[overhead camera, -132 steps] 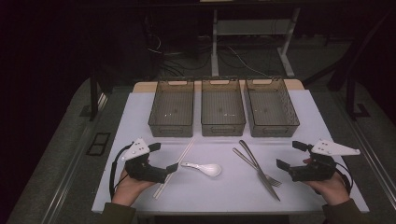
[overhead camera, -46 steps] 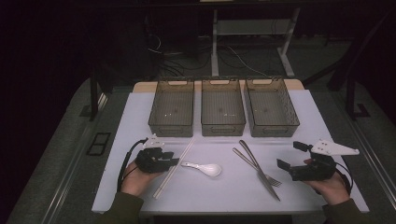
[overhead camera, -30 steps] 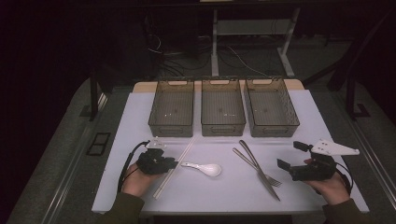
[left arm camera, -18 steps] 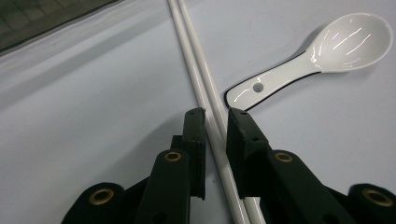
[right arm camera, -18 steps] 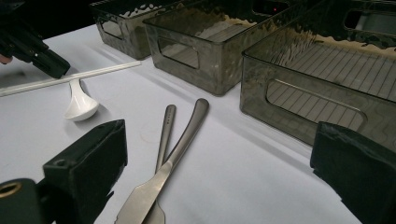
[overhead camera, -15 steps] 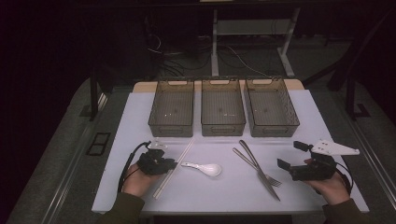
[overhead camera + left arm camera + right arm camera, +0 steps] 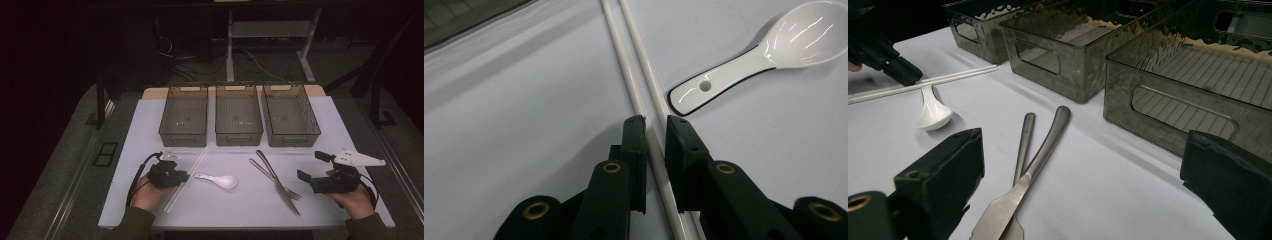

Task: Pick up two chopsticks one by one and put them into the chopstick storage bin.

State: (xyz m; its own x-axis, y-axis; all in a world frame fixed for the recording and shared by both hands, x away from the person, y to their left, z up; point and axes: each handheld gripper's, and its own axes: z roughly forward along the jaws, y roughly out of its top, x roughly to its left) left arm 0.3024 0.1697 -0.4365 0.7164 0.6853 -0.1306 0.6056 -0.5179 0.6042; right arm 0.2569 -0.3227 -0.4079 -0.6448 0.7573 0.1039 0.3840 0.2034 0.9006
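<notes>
The left tool (image 7: 655,131) has its jaws drawn in on the white chopsticks (image 7: 636,85), which lie on the table (image 7: 250,200) just left of the spoon (image 7: 220,180). The right tool (image 7: 314,170) hovers with jaws wide apart, right of the knife (image 7: 277,182) and fork (image 7: 275,179).

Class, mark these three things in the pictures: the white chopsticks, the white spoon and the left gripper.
white chopsticks (image 7: 636,75): left gripper view, mid-length of the two sticks.
white spoon (image 7: 804,37): left gripper view, inside of the bowl.
left gripper (image 7: 655,126): left gripper view, midway between its fingertips, which straddle one chopstick.
</notes>
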